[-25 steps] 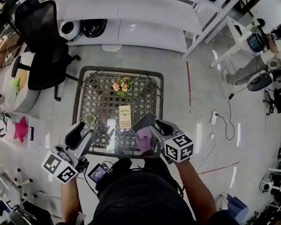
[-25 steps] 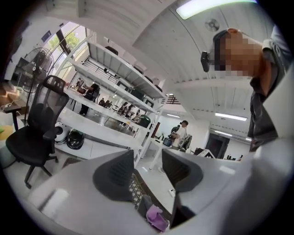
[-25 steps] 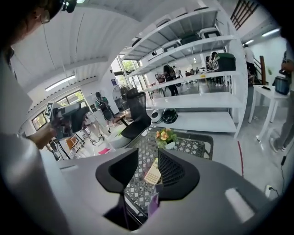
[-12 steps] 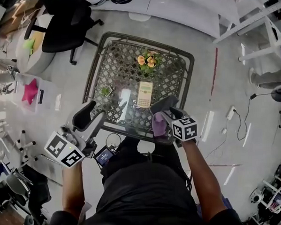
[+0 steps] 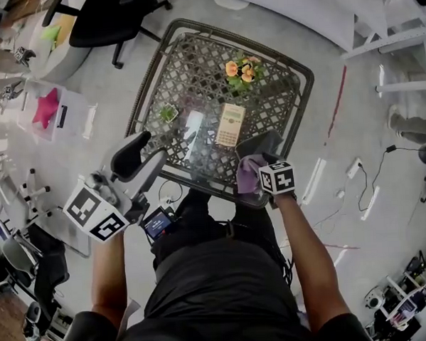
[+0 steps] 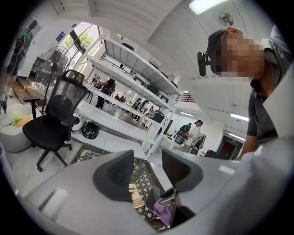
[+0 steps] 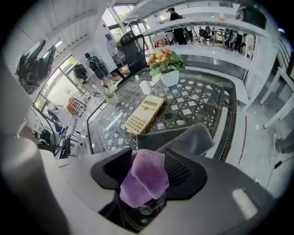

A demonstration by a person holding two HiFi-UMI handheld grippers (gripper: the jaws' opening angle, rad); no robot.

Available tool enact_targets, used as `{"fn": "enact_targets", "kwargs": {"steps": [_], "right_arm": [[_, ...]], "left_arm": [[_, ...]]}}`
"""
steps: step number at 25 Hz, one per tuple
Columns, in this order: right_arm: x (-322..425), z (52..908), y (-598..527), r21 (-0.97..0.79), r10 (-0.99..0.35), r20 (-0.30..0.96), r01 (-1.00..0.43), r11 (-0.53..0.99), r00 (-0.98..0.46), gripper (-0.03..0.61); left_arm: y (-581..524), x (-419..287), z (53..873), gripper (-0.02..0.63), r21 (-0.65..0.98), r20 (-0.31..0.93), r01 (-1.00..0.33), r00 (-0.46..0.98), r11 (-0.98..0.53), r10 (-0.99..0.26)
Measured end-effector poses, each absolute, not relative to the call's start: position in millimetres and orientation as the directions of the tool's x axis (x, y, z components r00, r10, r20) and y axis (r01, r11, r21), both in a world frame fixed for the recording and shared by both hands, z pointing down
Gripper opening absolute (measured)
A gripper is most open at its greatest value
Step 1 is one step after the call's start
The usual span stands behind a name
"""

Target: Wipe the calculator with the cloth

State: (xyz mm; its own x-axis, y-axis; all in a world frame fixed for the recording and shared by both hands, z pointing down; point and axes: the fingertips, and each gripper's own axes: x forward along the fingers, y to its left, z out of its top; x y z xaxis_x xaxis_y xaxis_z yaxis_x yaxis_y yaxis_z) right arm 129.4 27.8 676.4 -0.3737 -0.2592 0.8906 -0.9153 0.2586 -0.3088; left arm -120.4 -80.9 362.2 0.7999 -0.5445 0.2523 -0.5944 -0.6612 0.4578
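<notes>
A cream calculator (image 5: 230, 125) (image 7: 144, 113) lies flat on the glass table top (image 5: 194, 74), near its middle. My right gripper (image 5: 255, 160) (image 7: 148, 161) hangs over the table's front right edge, pointing steeply down. Its jaws have just been opening and stand wide, with a bunched purple cloth (image 5: 247, 174) (image 7: 144, 176) still lodged loosely between them. The calculator is a little beyond and left of these jaws. My left gripper (image 5: 138, 159) (image 6: 147, 167) is open and empty, held off the table's front left corner.
A folded grey cloth (image 5: 261, 144) (image 7: 181, 137) lies on the glass just beyond the right jaws. A white pot of orange flowers (image 5: 242, 70) (image 7: 166, 64) stands behind the calculator, and a small green plant (image 5: 169, 113) to its left. A black office chair (image 5: 116, 18) stands beyond the table.
My right gripper has dropped toward the table's front edge with the purple cloth, and its jaws have spread apart. The left gripper has sunk slightly.
</notes>
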Motion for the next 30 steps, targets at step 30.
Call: {"fn": "enact_targets", "kwargs": {"steps": [30], "right_arm": [[108, 687, -19, -0.035, -0.229, 0.955, -0.842, 0.538, -0.187, 0.064]], "left_arm": [[-70, -174, 389, 0.213, 0.503, 0.27, -0.659, 0.735, -0.56, -0.623]]}}
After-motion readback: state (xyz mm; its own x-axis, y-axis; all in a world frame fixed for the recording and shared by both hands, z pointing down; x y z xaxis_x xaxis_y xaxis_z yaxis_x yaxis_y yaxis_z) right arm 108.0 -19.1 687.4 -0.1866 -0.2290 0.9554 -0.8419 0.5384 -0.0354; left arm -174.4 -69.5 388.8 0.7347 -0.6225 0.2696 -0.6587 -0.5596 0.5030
